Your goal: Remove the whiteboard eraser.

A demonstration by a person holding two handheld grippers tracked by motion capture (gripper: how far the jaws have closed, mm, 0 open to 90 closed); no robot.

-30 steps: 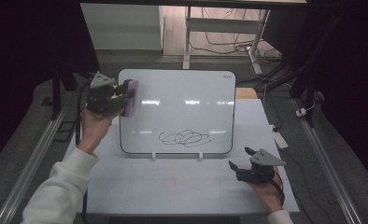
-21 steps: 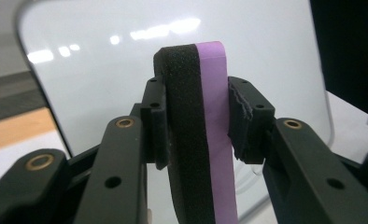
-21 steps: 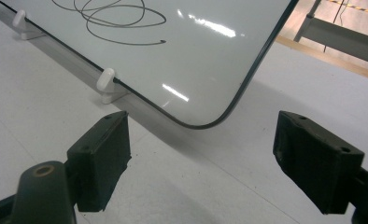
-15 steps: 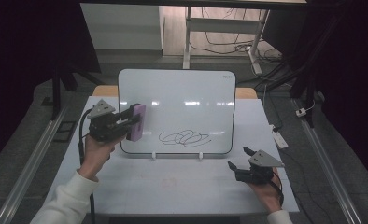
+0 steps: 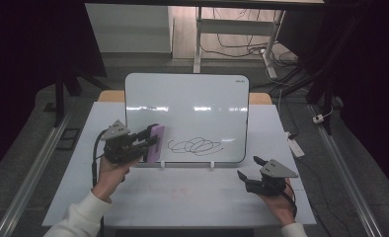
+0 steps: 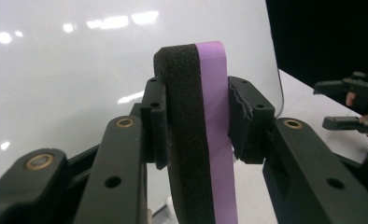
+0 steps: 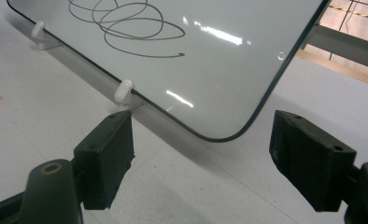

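A slab-shaped eraser (image 6: 201, 130), black felt backed with smooth purple plastic, is being clamped by the left gripper (image 5: 145, 143) against the glossy whiteboard's (image 5: 187, 106) lower left corner. The right gripper (image 7: 205, 158), its jaws just narrowing, is being held empty.

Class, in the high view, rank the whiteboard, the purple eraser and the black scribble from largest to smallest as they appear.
1. whiteboard, largest by far.
2. black scribble, a wide patch of loops.
3. purple eraser, seen partly edge-on and looking smaller, though not by much.
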